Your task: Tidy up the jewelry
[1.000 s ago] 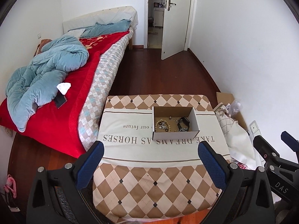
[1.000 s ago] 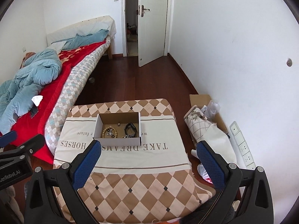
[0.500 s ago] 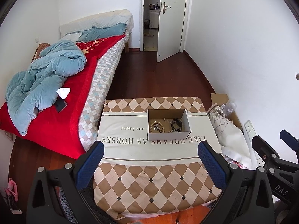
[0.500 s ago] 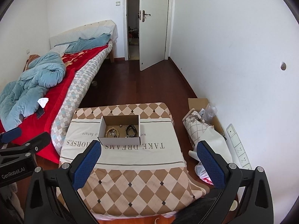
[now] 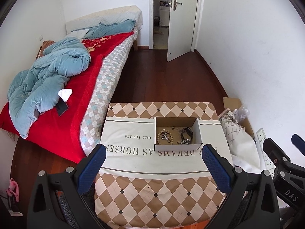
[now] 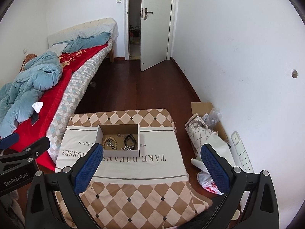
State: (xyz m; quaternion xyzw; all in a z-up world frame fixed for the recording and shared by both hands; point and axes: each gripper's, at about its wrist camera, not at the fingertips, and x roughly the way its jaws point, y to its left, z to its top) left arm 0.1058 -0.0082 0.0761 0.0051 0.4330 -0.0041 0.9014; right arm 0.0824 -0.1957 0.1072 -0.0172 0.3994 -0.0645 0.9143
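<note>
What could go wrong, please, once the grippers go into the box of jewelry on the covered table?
1. The beaded wooden bracelet, black band and silvery chain pieces lie close together in the shallow open cardboard box; the wide blue fingers may catch two at once.
2. The box looks light and sits loose on the printed cloth, so a nudge might slide it.
3. Both the left gripper and right gripper are open near each other and could collide.

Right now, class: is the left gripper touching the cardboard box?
Apart. The left wrist view shows the left gripper open, with bare printed cloth between its fingertips and the cardboard box.
</note>
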